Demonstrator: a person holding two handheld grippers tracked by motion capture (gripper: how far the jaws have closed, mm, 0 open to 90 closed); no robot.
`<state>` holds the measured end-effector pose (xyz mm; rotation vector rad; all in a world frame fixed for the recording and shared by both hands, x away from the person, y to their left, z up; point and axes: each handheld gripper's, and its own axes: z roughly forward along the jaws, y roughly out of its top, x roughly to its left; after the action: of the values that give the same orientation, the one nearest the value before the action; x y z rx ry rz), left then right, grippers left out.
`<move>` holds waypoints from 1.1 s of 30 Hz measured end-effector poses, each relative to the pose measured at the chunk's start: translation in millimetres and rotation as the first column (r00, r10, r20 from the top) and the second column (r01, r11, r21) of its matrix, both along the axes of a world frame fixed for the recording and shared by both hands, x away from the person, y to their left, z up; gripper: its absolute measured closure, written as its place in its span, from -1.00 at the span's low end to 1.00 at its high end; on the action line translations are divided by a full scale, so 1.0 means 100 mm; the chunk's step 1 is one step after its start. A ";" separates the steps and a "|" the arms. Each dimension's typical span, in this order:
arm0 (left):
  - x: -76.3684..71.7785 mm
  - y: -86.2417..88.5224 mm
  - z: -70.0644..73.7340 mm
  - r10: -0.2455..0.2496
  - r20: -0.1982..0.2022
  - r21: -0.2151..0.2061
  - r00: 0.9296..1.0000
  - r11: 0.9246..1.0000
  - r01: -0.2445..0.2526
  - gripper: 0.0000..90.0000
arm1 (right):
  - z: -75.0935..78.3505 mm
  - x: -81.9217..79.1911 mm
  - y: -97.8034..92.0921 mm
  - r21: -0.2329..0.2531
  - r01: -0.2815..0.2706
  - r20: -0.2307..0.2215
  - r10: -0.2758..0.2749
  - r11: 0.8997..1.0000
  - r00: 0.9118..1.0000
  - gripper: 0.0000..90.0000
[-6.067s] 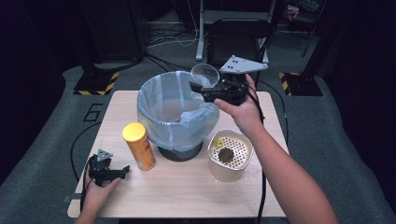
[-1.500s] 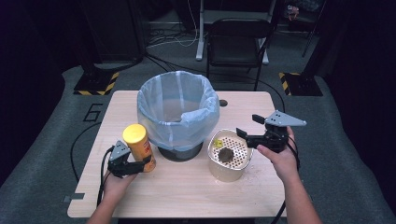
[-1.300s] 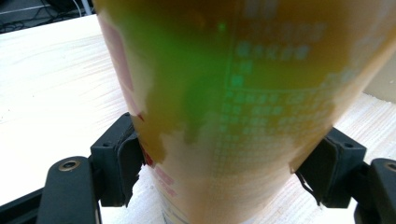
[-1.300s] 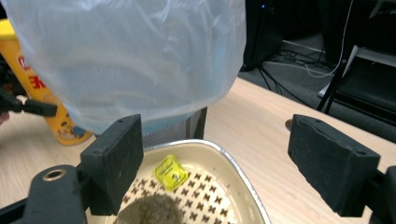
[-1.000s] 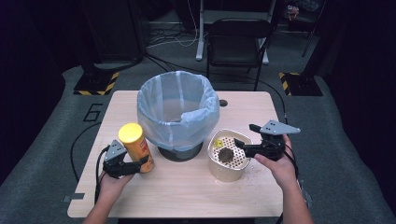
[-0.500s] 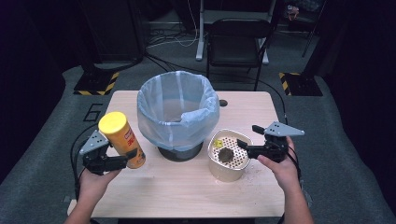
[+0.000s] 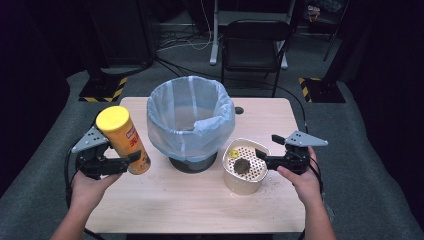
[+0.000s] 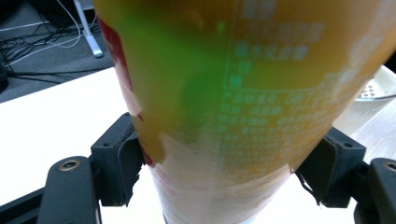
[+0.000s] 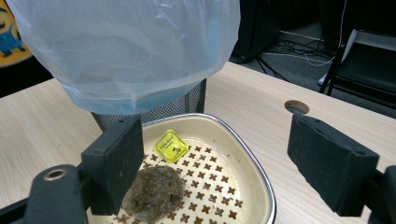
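Left gripper (image 7: 131, 159) was clamped low on tall yellow-lidded cardboard snack can (image 7: 123, 140), axis tilted; blue-lined mesh bin (image 7: 190, 120) lay just right. Right gripper (image 9: 215, 163) was agape over cream perforated bowl (image 9: 252, 154).

The left gripper (image 7: 131, 161) is squeezed tight, lifted a bit and seems tilted. The right gripper (image 7: 261, 157) is wide open, held low and pointing left. Both forearms reach in from the bottom.

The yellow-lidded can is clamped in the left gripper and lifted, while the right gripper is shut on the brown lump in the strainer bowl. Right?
Not quite: the right gripper is open over the brown lump, as the right gripper view shows. The rest holds.
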<state>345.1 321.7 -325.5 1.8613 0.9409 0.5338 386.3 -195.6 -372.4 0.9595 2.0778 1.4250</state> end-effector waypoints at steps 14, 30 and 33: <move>0.10 -0.10 0.92 -0.015 0.017 0.043 1.000 0.999 0.014 -0.46 | -0.01 0.00 -0.05 0.008 0.010 -0.005 -0.010 1.000 1.000 -0.59; 0.33 -0.29 1.32 -0.038 0.013 0.046 0.999 0.998 0.037 -0.46 | -0.03 0.01 -0.08 0.009 0.015 -0.007 -0.015 1.000 1.000 -0.59; 0.39 -0.33 1.34 -0.039 0.012 0.043 0.999 0.998 0.038 -0.46 | -0.04 0.01 -0.09 0.011 0.024 -0.013 -0.023 1.000 1.000 -0.59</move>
<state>383.9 288.5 -191.1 1.9081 0.8895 0.5453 387.4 -204.3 -376.4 0.9970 2.0631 1.4240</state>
